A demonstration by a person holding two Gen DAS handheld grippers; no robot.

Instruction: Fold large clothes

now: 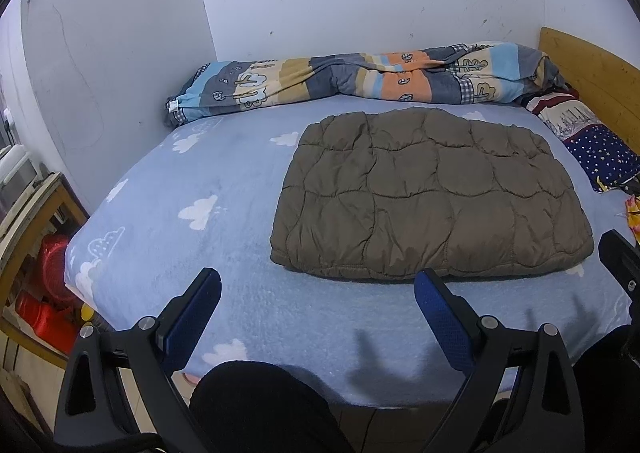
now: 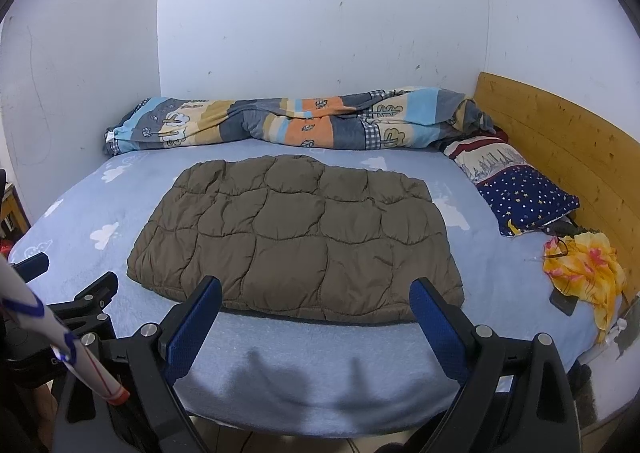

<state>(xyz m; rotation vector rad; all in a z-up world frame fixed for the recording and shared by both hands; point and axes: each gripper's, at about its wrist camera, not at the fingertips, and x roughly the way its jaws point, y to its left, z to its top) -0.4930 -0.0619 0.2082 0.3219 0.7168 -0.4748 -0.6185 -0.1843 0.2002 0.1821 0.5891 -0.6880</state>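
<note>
Olive-brown quilted jacket (image 1: 432, 197) lies folded into a flat rectangle on the bed (image 1: 180, 213), just ahead of your left claw (image 1: 318, 295) and right claw (image 2: 316, 303). Both are spread wide and empty. Folding looks finished; next, halve it again or withdraw.

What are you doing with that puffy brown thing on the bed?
A person is folding big clothes with a gripper in each hand. The brown quilted jacket lies folded into a flat rectangle on the blue cloud sheet. The left gripper and the right gripper are both open and empty, at the near edge of the bed, touching nothing.
</note>
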